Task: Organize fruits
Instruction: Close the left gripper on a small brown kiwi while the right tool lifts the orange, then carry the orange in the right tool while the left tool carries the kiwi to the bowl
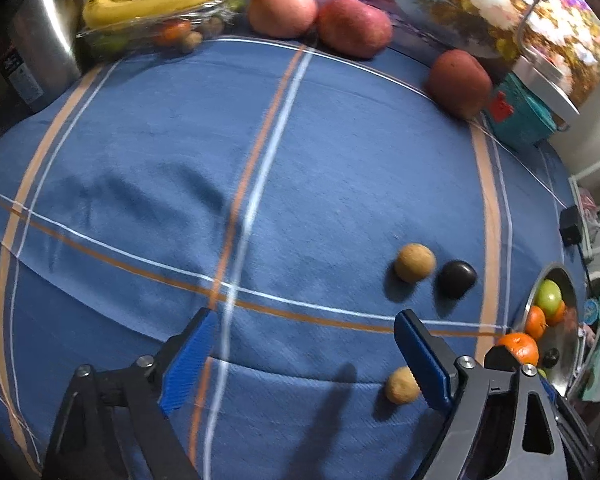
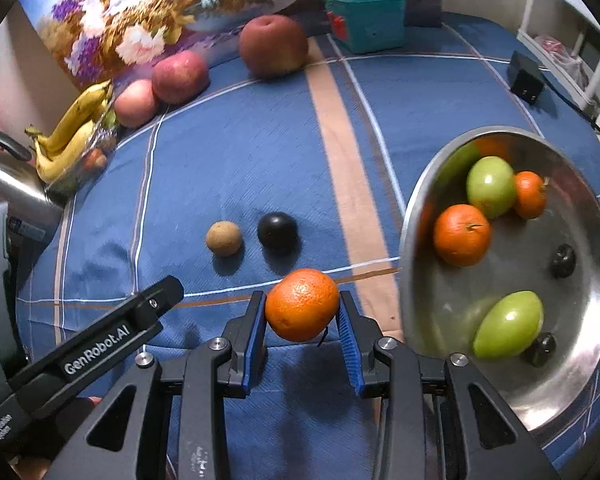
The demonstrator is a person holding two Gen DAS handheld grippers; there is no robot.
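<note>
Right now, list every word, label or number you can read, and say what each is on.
"GenRobot.AI": white lettering on the black arm of the left gripper.
Small white print lower on the same arm: too small to read.
Label on the steel kettle: blurred, unreadable.
Red tag on the teal box: no legible text.

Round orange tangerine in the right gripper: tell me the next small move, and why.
Probably carry it rightward over the shiny metal bowl and release. The right gripper has its jaws closed on the round orange tangerine above the blue striped cloth, and the bowl beside it already holds another tangerine and green fruits.
</note>
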